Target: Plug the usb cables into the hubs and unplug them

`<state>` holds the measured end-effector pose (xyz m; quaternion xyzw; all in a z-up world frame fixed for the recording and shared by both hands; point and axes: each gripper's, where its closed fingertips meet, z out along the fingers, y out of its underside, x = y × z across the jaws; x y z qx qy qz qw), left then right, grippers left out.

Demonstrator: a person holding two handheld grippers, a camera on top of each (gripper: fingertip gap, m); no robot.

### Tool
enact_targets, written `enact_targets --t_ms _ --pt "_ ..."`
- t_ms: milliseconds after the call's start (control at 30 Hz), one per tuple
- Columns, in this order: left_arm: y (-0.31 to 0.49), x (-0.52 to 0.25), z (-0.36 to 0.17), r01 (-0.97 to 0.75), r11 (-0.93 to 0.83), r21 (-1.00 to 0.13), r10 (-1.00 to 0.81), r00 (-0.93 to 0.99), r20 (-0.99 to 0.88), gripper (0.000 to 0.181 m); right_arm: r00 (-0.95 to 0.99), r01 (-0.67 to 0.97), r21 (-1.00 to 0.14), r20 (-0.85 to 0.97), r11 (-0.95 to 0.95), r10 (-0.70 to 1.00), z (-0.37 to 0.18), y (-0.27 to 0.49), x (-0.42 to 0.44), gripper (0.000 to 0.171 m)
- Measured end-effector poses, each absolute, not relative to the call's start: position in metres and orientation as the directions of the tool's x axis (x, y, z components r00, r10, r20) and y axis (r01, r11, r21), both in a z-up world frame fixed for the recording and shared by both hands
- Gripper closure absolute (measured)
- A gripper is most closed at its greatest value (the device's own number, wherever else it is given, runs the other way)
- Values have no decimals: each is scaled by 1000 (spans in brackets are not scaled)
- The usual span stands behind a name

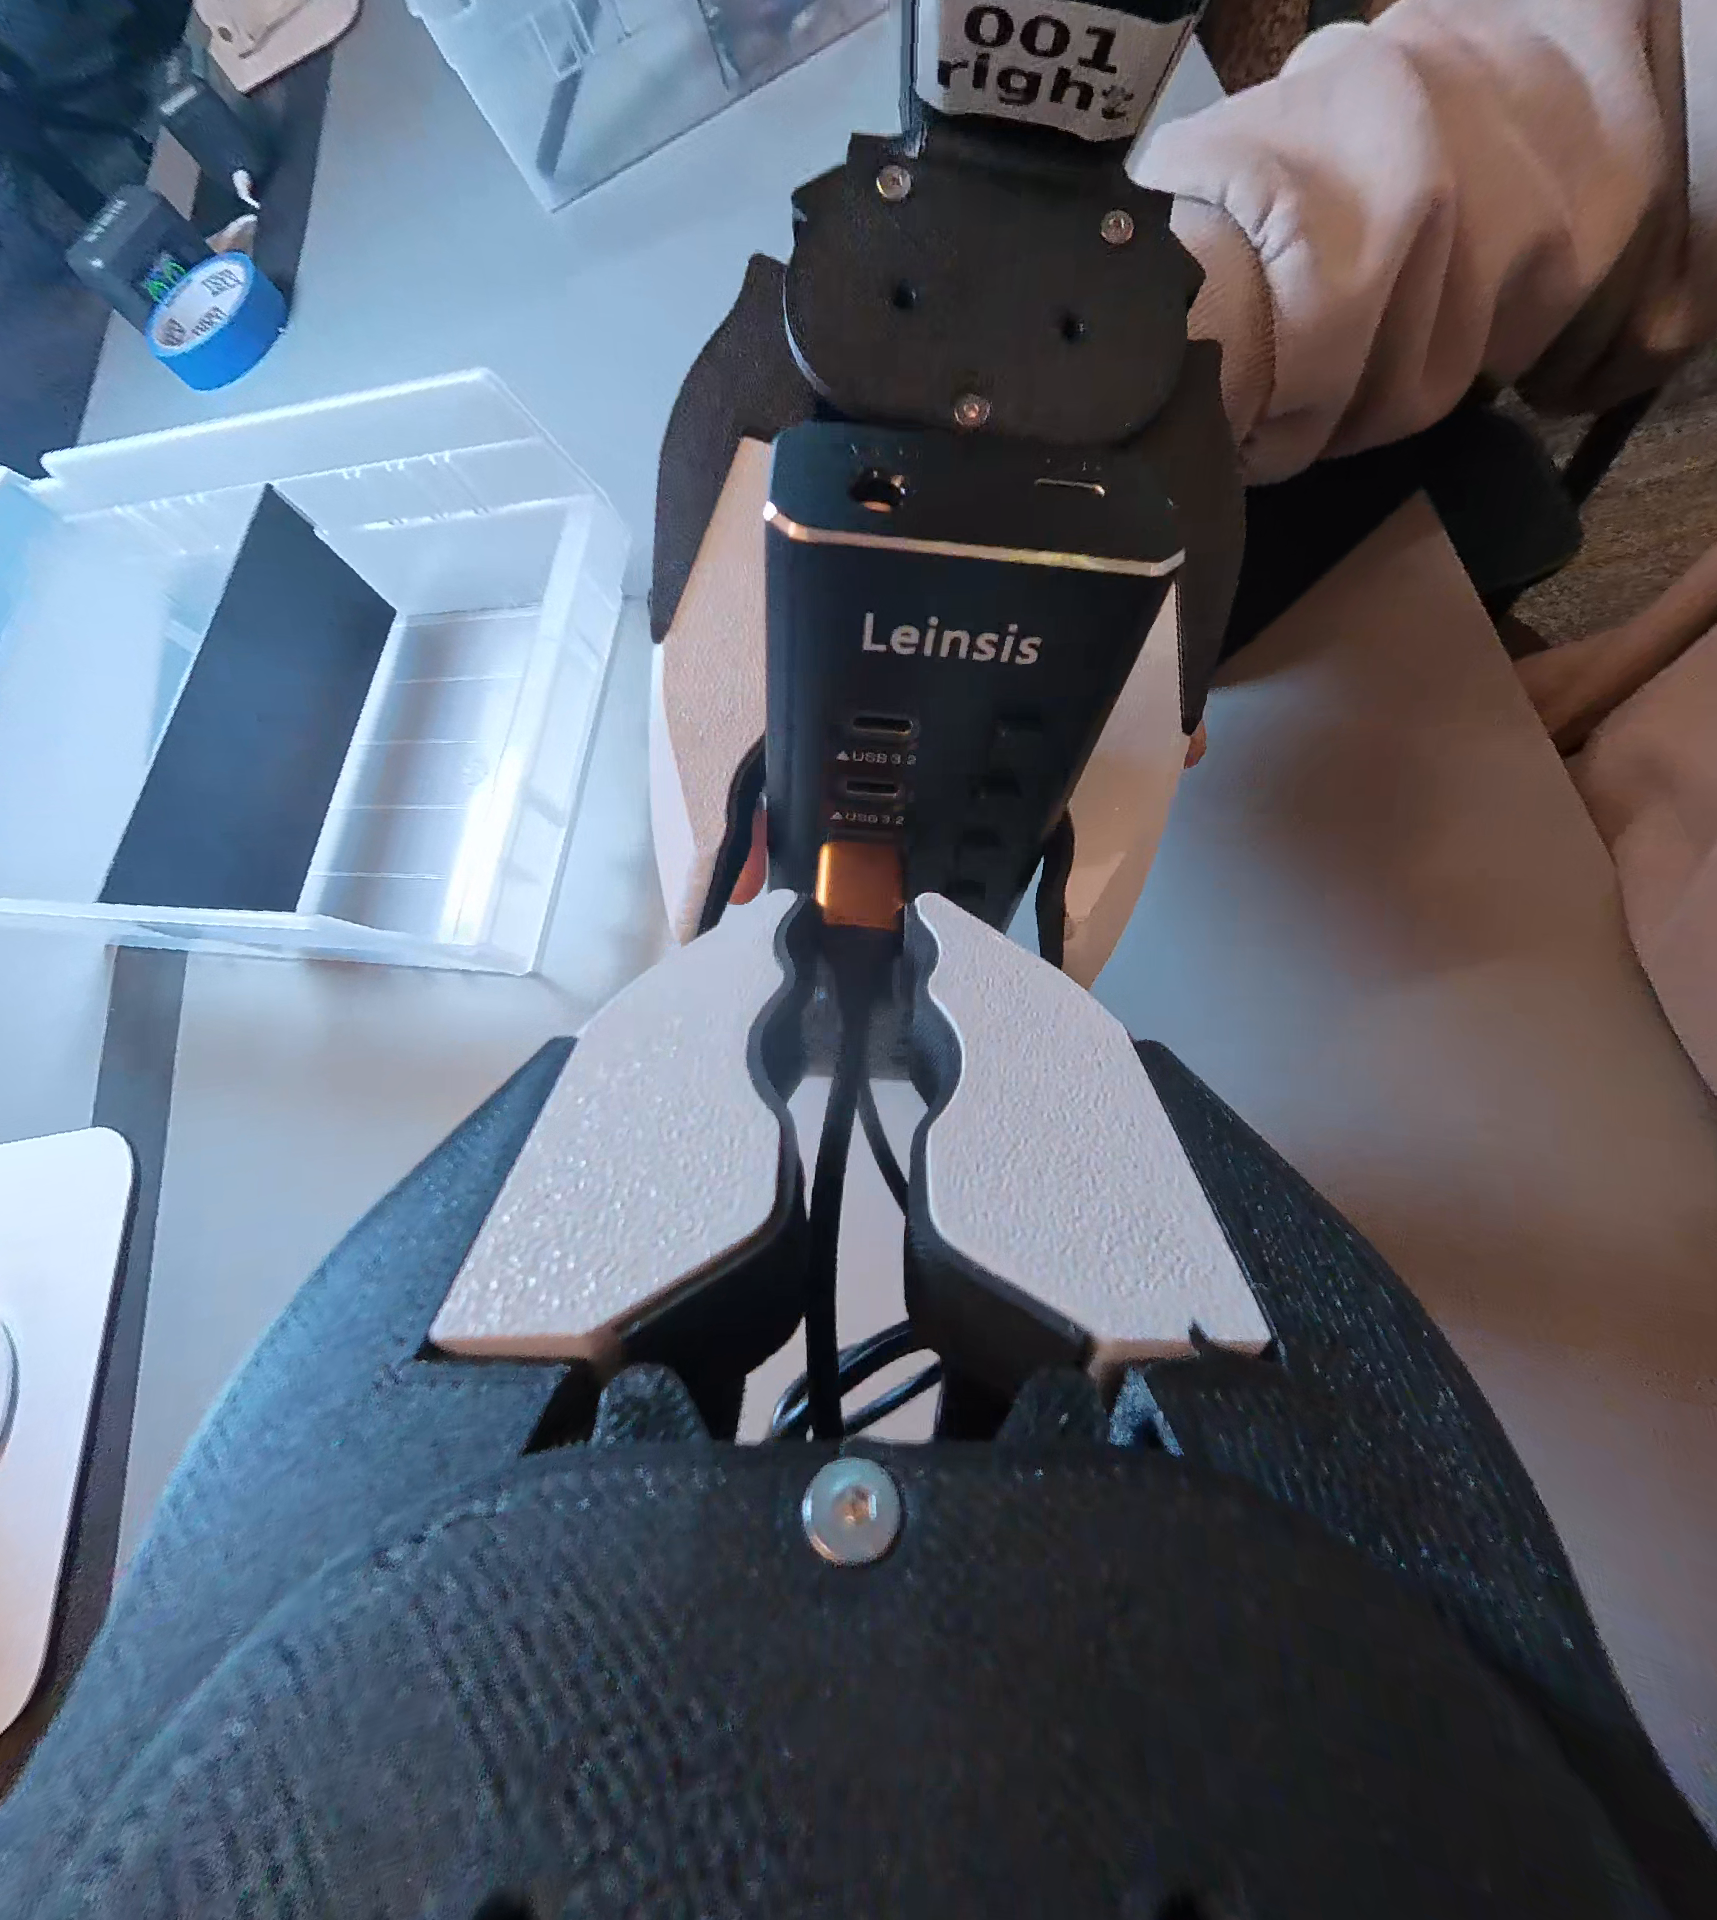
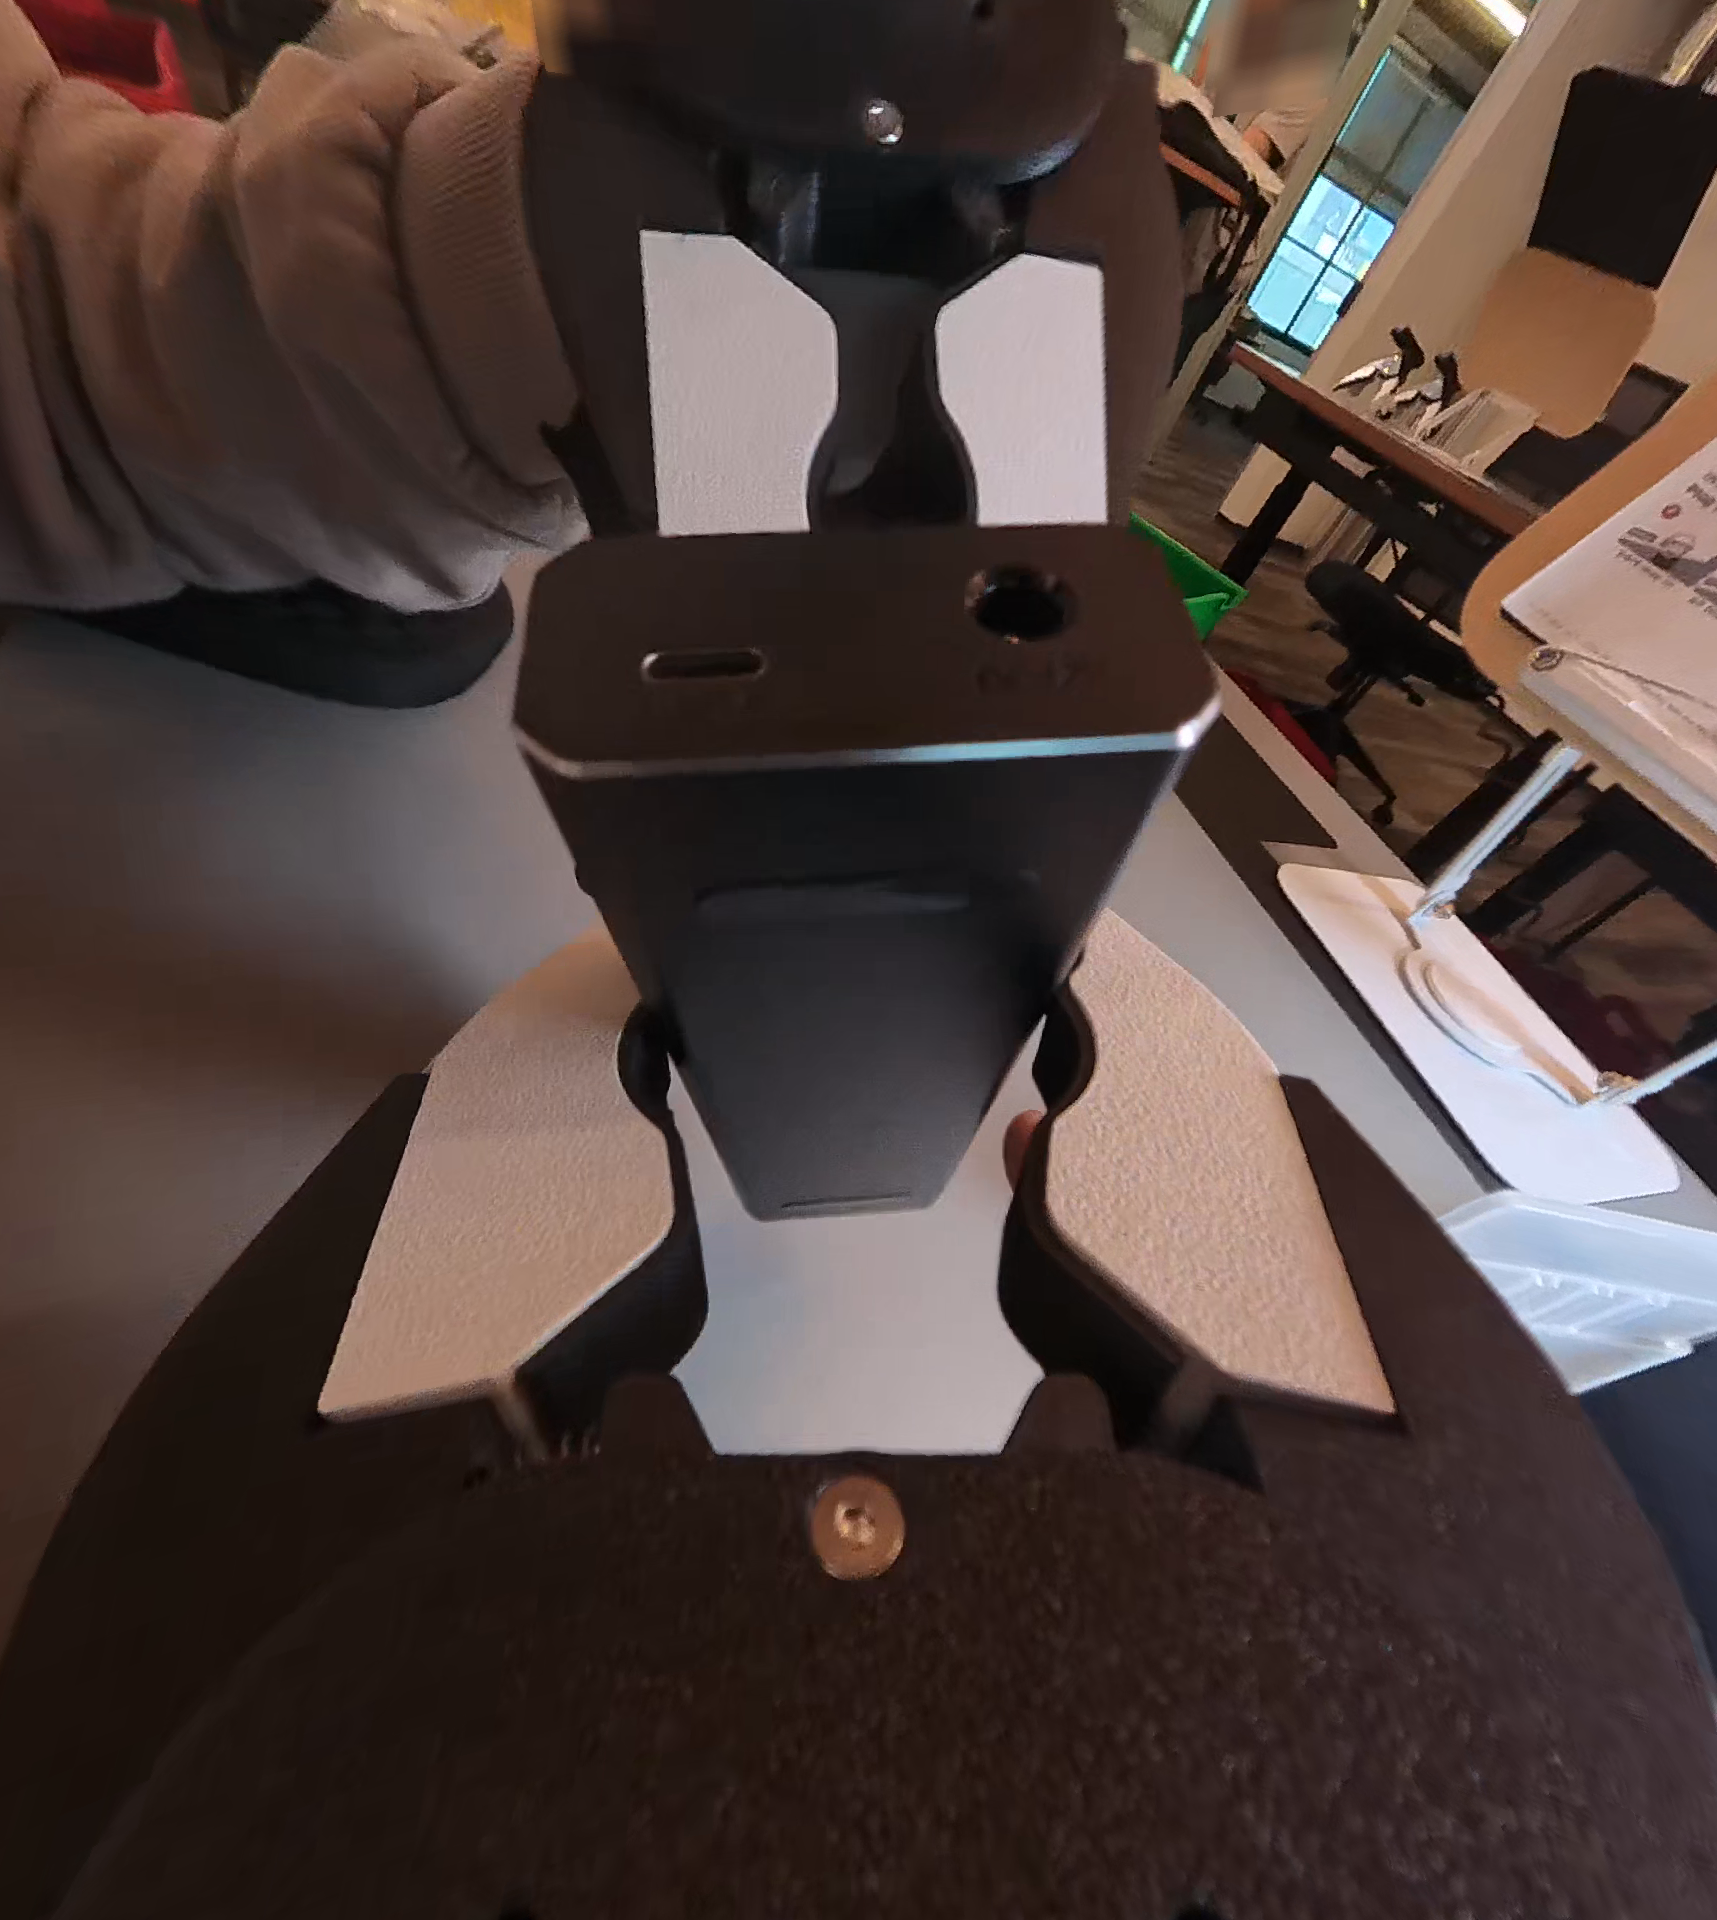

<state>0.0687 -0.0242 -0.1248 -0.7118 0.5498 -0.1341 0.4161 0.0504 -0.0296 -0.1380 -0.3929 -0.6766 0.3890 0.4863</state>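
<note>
Above the grey table (image 1: pixel 1353 935), black metal-edged hub (image 1: pixel 947 665) clamped by right hand-held gripper (image 2: pixel 854 1101), left hand-held gripper (image 1: pixel 859 925) pinching orange-tipped plug (image 1: pixel 859 878).

- Orange metal USB plug (image 1: pixel 856 883): your left gripper's grey fingertips (image 1: pixel 729 966) cover its rear; seating depth in black box-shaped hub (image 1: pixel 947 665) unreadable.
- Hub's port face: hidden from your right wrist view; only back and end show.
- Black cables (image 1: pixel 838 1195): run out of sight under gripper body.
- Clear plastic tray (image 1: pixel 241 686): cut by left edge.
- Blue tape roll (image 1: pixel 215 327): print too small.
- Background desks (image 2: pixel 1373 436): blurred.
</note>
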Motion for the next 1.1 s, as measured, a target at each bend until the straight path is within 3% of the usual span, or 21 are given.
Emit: enact_targets --t_ms 233,833,867,1100 --pt "-29 72 -128 -666 -34 -745 -909 330 -253 165 -182 166 -823 516 543 837 -140 -35 48 100" --pt "-39 69 -96 -618 -51 -785 -902 366 -229 171 -179 13 -880 465 475 867 -100 -43 58 100" --pt "-39 63 -91 -612 -49 -789 -894 379 -239 177 -171 3 -890 448 456 877 -97 -40 61 101" --pt "-44 13 -41 -538 -13 -843 -812 498 -305 178 -74 -39 -920 393 391 917 -77 -11 82 100"
